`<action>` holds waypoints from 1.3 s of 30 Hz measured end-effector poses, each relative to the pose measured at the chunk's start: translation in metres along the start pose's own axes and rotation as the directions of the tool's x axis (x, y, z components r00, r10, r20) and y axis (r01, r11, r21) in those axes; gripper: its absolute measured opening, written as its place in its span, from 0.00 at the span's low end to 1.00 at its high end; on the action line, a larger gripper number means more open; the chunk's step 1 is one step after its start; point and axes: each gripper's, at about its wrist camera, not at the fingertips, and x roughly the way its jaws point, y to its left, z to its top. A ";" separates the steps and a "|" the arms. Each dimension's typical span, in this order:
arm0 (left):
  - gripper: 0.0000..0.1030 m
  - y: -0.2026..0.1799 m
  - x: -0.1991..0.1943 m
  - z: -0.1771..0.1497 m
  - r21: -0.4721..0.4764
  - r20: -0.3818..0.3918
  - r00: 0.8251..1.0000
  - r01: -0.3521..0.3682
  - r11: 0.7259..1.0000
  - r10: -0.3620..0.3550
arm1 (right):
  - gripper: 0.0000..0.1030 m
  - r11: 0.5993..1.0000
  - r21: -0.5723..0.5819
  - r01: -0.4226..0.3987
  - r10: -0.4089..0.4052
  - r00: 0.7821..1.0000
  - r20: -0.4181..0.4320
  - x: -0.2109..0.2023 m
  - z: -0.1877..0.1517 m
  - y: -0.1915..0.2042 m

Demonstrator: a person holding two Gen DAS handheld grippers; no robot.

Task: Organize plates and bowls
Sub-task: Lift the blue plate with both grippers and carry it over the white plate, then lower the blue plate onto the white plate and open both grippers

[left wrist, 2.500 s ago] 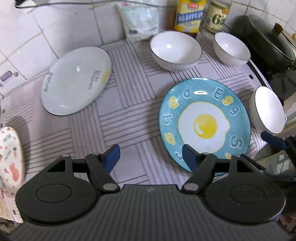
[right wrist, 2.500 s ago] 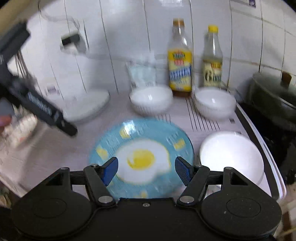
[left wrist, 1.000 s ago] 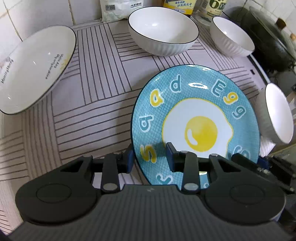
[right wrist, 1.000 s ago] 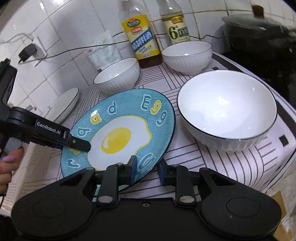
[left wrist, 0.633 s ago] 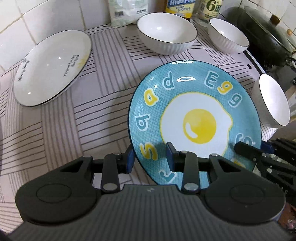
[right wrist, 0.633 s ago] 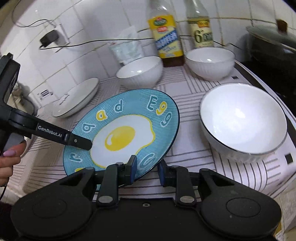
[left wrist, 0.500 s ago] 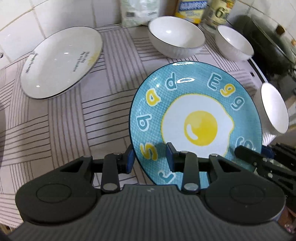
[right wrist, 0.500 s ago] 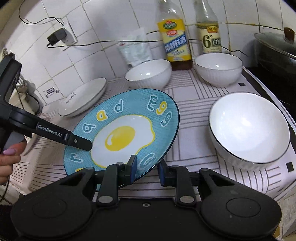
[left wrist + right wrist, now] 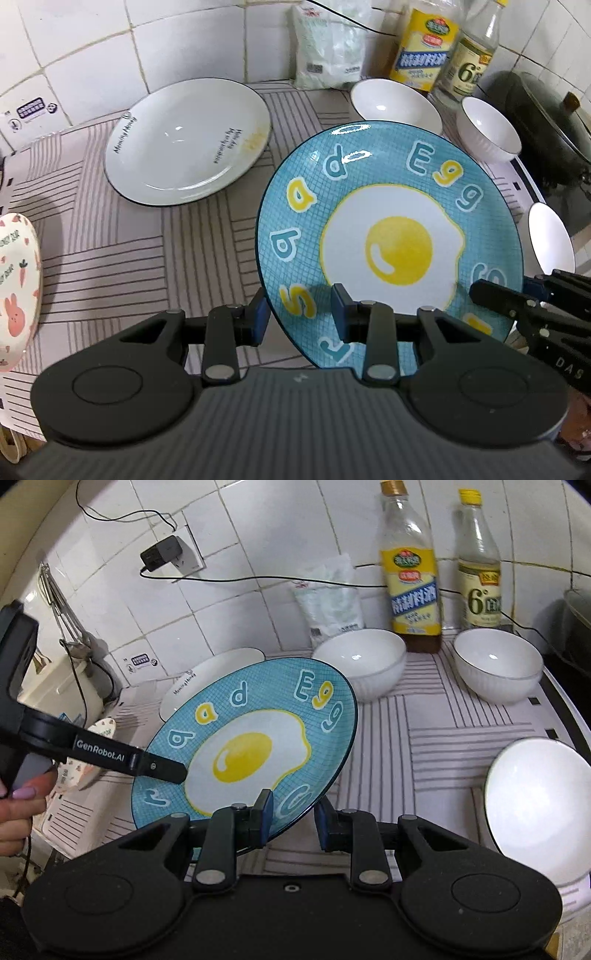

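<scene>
Both claws have hold of the blue egg plate (image 9: 391,236) – it's lifted off the striped mat (image 9: 147,236) and tilted, face up toward the cameras. Left gripper (image 9: 300,317) is closed down onto the plate's near-left rim, one blue pad under the edge and the other on the printed face by the yellow "S". Right gripper (image 9: 293,821) is pinched on the opposite rim, near the plate's lower edge in the right wrist view, one pad on the face and the other behind the rim. From the left wrist view the right gripper's black fingers show at the plate's right edge.

Just right of the plate and lower sits a white bowl (image 9: 539,805) w/ a dark rim, on the mat. Left of the plate, at the mat's edge, a small dish with bunny print (image 9: 14,291).

Behind the plate to the left lies a big white plate (image 9: 188,140) w/ black lettering, flat on the mat. Behind the plate to the right – two more white bowls, one nearer the middle (image 9: 360,661) and one further right (image 9: 496,664).

Beyond those, vs. the tiled wall: a plastic bag (image 9: 330,602), a yellow-label bottle (image 9: 413,587) and a clear bottle marked "6" (image 9: 480,572). Far right of the plate, a dark pot w/ lid (image 9: 550,107).
</scene>
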 end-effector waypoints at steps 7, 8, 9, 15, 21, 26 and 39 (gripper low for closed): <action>0.32 0.025 -0.009 0.004 -0.057 0.020 1.000 -0.018 0.998 0.019 | 0.28 0.998 -0.035 -0.045 0.045 0.999 -0.001 0.012 0.021 0.014; 0.32 0.031 -0.008 0.005 -0.067 0.017 1.000 -0.013 0.998 0.014 | 0.28 0.998 -0.040 -0.053 0.053 0.999 -0.002 0.013 0.023 0.016; 0.32 0.036 -0.007 0.006 -0.076 0.011 1.000 -0.008 0.997 0.008 | 0.28 0.997 -0.046 -0.059 0.059 0.998 -0.001 0.016 0.027 0.020; 0.32 0.069 -0.001 0.019 -0.131 -0.002 1.000 0.003 0.991 -0.004 | 0.28 0.993 -0.060 -0.106 0.106 0.994 -0.007 0.039 0.052 0.032; 0.32 0.096 0.010 0.040 -0.150 -0.018 0.999 -0.035 0.988 0.033 | 0.28 0.991 -0.070 -0.117 0.115 0.993 -0.032 0.073 0.077 0.046; 0.32 0.131 0.030 0.052 -0.238 -0.062 0.998 -0.030 0.971 0.016 | 0.28 0.989 -0.059 -0.136 0.132 0.989 -0.062 0.103 0.093 0.059; 0.32 0.174 0.059 0.071 -0.300 -0.089 0.996 -0.039 0.953 0.013 | 0.28 0.986 -0.067 -0.151 0.141 0.980 -0.137 0.171 0.118 0.079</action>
